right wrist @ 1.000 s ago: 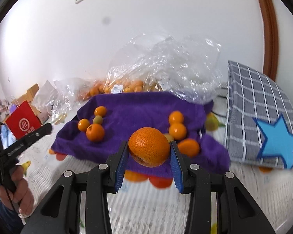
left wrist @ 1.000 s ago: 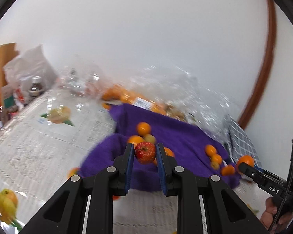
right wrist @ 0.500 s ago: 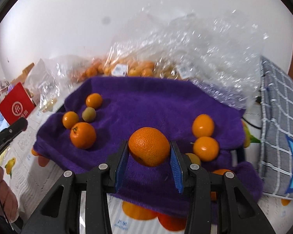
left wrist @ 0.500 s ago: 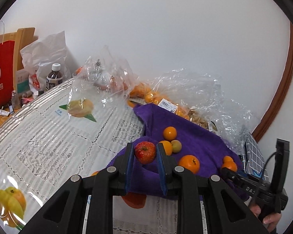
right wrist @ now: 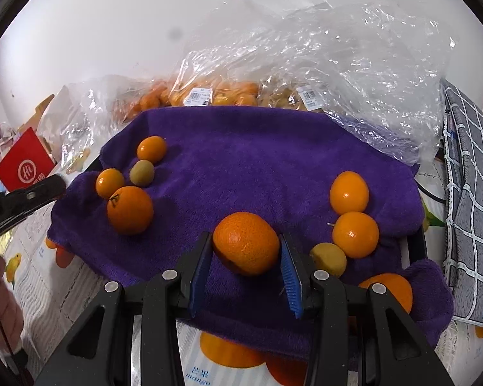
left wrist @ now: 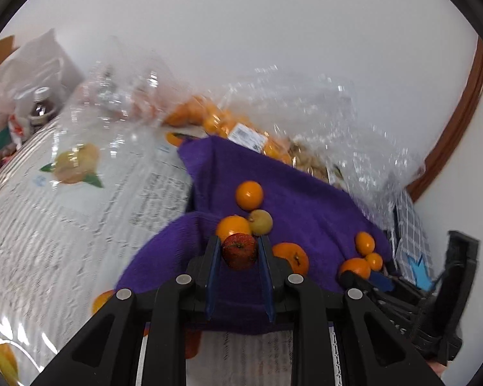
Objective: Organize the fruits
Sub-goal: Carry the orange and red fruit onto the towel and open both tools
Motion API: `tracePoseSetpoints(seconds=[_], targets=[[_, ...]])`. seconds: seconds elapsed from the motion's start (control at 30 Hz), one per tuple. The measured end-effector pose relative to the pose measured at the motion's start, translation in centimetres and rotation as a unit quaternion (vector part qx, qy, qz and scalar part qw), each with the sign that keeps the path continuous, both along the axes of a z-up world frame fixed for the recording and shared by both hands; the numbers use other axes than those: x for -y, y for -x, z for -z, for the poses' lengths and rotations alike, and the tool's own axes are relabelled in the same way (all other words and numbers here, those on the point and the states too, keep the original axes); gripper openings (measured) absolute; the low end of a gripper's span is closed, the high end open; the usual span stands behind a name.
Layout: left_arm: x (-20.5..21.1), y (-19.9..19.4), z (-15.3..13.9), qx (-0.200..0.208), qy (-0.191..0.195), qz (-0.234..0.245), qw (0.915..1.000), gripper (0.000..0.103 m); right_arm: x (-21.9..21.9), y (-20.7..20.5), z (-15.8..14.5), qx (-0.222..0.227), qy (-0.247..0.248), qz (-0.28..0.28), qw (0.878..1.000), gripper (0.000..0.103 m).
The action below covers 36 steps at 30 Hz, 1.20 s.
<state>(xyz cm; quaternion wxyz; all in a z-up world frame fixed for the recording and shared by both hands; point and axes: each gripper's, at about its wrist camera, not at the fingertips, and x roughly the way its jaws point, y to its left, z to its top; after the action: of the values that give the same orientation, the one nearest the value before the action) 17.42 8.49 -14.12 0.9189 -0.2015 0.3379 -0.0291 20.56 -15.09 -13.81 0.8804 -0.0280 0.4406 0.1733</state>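
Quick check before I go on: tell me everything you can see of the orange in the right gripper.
The orange is round, deep orange, with a dimpled, matte peel and a slightly flattened shape; no stem end shows. The right gripper is shut on it, a blue pad pressing each side. It sits above the near part of the purple towel, whether touching it or not I cannot tell. It is apart from the other fruit; a small yellow fruit lies nearest.
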Motion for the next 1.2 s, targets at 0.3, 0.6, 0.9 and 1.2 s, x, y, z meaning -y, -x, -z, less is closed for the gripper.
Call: tracePoseSetpoints(seconds=[0.3,0.6,0.9,1.2], targets=[[1.7,-0.6,1.0,-0.009,-0.05,0.023,0.9985,0.022,2.5,1.0,-1.8,0.03,-0.026,0.026,0.999,0.051],[1.0,-1.4,1.8,-0.022,-0.028,0.03,0.9989,0.022,3.5,0.6,-1.6,0.032,-0.024,0.05,0.998,0.052],[1.6,-1.4,1.9,-0.007,-0.048,0.034,0.9982,0.026,3.0,2.0,-2.2,0.055,-0.021,0.044,0.997,0.052],[1.8,-0.3,0.4,0.033,-0.055,0.032,0.9974,0.047,3.2,3.6,-3.3,0.06,-0.016,0.04,0.997,0.054]])
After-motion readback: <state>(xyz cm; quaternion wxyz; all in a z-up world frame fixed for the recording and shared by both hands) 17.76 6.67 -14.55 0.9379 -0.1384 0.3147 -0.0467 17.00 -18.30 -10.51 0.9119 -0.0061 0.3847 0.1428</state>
